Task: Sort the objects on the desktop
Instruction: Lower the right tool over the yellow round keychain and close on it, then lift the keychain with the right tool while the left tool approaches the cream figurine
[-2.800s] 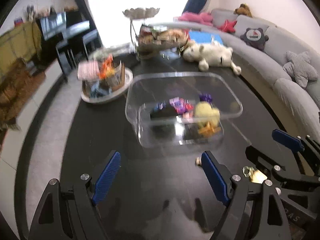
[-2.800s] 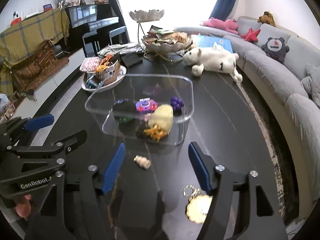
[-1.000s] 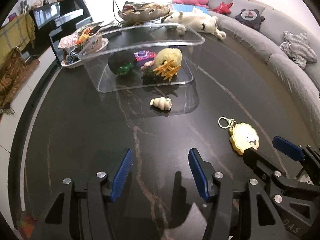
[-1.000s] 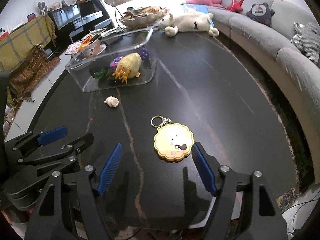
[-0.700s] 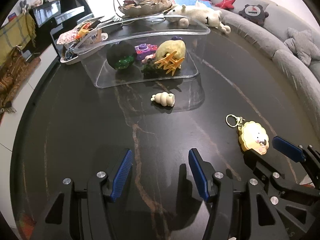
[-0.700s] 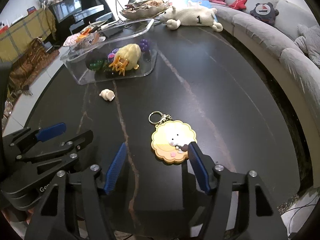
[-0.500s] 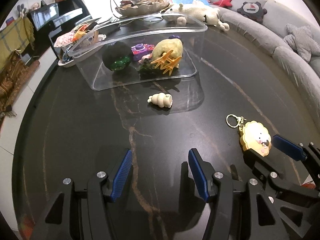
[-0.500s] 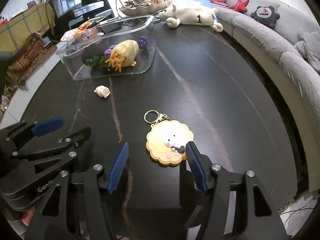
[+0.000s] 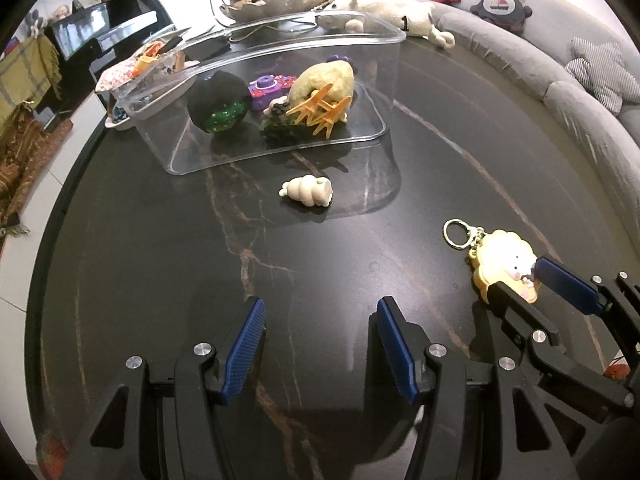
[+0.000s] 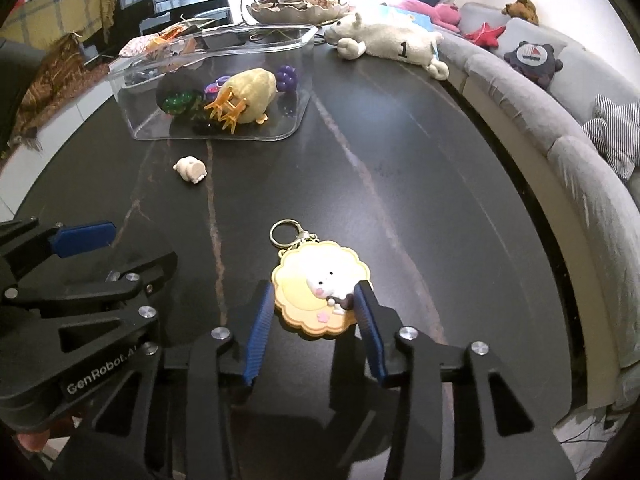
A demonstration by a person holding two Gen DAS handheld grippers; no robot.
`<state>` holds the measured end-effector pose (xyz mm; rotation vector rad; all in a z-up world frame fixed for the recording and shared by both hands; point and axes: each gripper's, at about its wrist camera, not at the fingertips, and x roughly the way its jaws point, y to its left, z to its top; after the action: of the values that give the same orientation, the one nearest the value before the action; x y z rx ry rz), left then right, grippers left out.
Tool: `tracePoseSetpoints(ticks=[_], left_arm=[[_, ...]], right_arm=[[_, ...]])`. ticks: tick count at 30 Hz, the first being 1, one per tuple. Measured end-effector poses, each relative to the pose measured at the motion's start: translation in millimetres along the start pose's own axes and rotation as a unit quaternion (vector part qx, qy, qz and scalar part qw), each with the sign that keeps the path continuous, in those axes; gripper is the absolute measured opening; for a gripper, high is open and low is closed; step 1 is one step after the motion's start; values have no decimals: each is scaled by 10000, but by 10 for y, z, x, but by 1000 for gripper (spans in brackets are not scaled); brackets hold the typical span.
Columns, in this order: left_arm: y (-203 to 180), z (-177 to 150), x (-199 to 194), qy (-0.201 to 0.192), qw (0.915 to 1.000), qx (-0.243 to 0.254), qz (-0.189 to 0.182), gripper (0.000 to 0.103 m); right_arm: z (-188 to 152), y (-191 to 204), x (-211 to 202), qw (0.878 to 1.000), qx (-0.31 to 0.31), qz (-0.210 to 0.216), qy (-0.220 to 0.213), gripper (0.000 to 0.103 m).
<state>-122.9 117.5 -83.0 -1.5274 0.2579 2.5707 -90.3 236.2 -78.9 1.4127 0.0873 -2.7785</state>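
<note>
On the table (image 10: pixel 460 184): dark marbled top.
Clear bin (image 9: pixel 280 36): toys inside.
Left gripper (image 9: pixel 320 344): jaws wide, empty.
Right gripper (image 10: pixel 316 312): pads flanking keychain (image 10: pixel 318 292), seemingly touching its edges; grip uncertain.
Shell (image 9: pixel 308 191): just before bin.

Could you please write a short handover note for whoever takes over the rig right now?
Right tongs: closed around the cookie-shaped keychain, which lies on the black marble table; contact unclear.
Left tongs: open, holding nothing.
Done: several toys sit in the clear plastic bin.
Left: the keychain and the cream shell toy, which lies just in front of the bin.
</note>
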Motion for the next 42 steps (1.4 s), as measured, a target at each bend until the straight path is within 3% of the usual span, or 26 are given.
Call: tracePoseSetpoints(ticks=[5,13,24,33,38,42], left_arm=[[-9,8,9,11,10000,11,-23,54],[63,19,23,36,9999,-96,61,54],[71,14,68,162,9997,-174,-104,56],[141,63,-4,93,9993,-334,-141,56],[143,43,-25,84,9994,-298,-168,56],[167,54,-66,-6,9985,-330,-443,56]], right_arm=[[3,-17,7,10000,-38,72,18,38],[24,-5,40,9999,-43,130,56,50],[7,188,108,9969,-660,-428,-3,47],[37,19,19,9997,-17,245,-37,47],[81,-28,-67,9993,162,284,-187,47],[145,-28,-147,9984,276,365,-324,47]])
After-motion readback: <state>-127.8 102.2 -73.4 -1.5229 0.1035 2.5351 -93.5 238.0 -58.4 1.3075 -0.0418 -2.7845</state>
